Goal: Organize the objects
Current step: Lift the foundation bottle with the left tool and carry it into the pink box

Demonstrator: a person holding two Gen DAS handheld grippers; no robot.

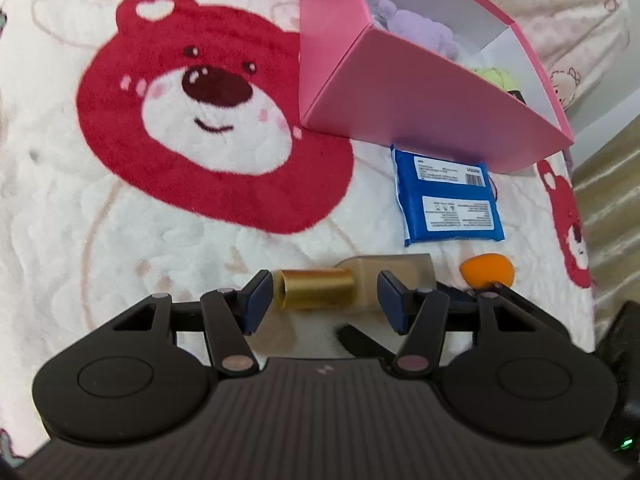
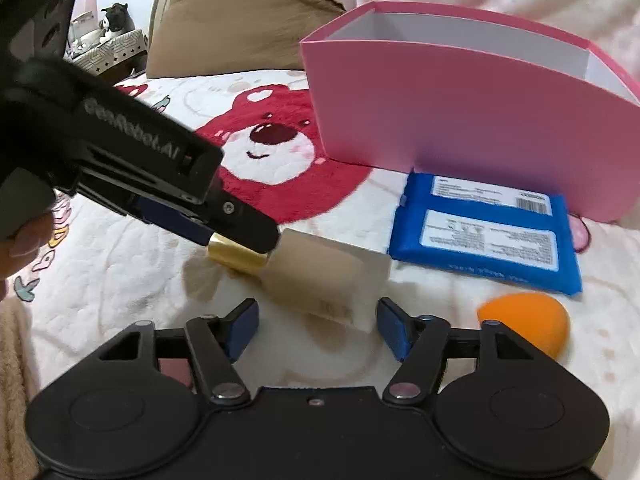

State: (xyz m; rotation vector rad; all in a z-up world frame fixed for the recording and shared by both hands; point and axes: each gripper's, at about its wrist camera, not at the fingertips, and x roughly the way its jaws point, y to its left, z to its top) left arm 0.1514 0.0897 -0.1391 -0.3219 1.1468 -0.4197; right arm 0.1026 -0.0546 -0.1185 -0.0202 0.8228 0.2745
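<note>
step: bottle [image 2: 320, 276] pickup | left gripper [image 1: 320, 294] straddles gold cap [image 1: 316, 288], contact unclear | right gripper [image 2: 316, 328] open, empty | next: close left, lift to box [image 2: 460, 136]

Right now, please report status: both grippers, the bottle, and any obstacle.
Left gripper fingers around gold cap, contact unclear. Right gripper open, near bottle, holding nothing. Bottle lies on blanket. Box path clear.

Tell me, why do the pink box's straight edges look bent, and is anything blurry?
Left wrist view: the fisheye lens flares the pink box outward. Right wrist view: its top rim bows, and the label print on the blue packet is soft, slightly blurred.
</note>
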